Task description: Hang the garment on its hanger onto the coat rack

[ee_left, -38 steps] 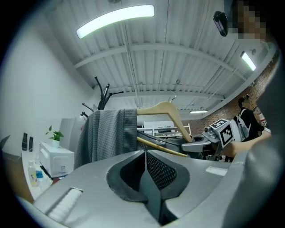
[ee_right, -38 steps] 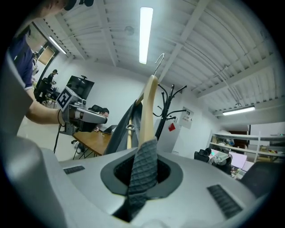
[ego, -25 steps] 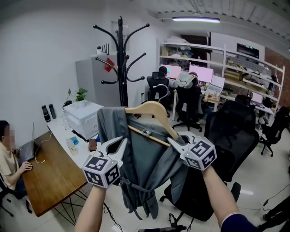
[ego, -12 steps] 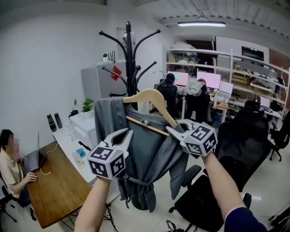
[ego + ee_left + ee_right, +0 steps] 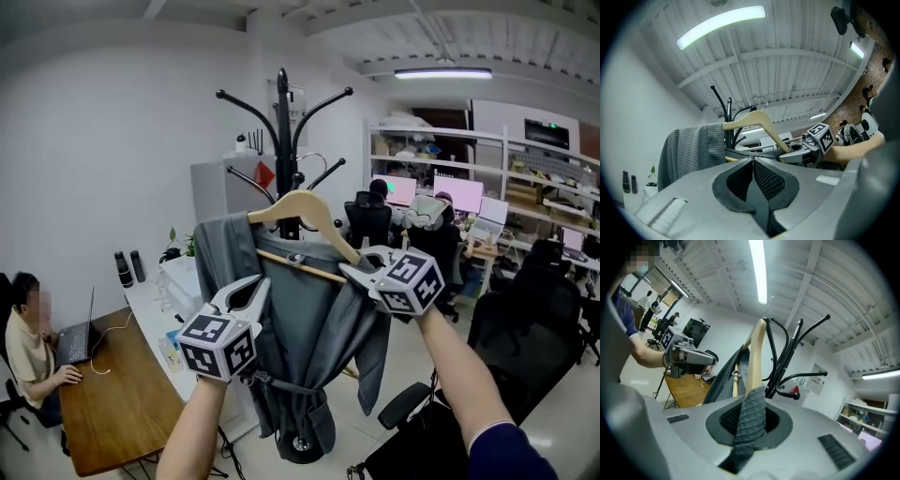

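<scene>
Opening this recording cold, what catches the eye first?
A grey garment on a wooden hanger hangs mid-frame between the left tool and the right tool, which pinches its fabric. Just behind it rises a black coat rack, against a white wall.

The garment (image 5: 309, 328) hides the coat rack's (image 5: 283, 141) lower pole. The left forearm (image 5: 192, 431) and right forearm (image 5: 459, 375) run off the bottom edge.
</scene>
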The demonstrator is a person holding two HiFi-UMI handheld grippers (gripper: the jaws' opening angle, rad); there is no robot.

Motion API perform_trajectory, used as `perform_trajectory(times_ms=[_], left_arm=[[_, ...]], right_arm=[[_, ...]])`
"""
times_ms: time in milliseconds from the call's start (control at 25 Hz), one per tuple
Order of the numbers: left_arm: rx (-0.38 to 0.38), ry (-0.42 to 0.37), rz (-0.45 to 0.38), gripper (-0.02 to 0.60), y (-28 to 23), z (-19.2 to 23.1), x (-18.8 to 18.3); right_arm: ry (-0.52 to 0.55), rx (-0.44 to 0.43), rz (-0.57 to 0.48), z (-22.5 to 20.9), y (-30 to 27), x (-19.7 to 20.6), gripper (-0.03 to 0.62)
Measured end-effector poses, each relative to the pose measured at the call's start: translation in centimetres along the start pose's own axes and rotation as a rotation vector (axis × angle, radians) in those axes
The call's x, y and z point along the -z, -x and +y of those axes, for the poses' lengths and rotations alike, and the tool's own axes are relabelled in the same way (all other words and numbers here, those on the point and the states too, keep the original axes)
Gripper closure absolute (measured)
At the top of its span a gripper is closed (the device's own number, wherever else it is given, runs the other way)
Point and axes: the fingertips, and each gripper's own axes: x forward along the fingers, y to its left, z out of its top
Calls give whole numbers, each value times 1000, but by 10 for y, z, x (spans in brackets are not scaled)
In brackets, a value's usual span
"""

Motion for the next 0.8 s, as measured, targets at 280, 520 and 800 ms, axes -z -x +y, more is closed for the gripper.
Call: perform_trajectory(times_ms=[280, 520, 800], left_arm=[[-44, -8, 19, 581, -8, 11, 14], [-87, -6, 55, 581, -7, 16, 34], [-133, -7, 98, 581, -6, 13, 57]], right_arm=[[-4, -72, 6, -5, -33, 23, 563], [-6, -137, 14, 0, -57, 46, 563], [-54, -186, 31, -9, -80, 81, 562]])
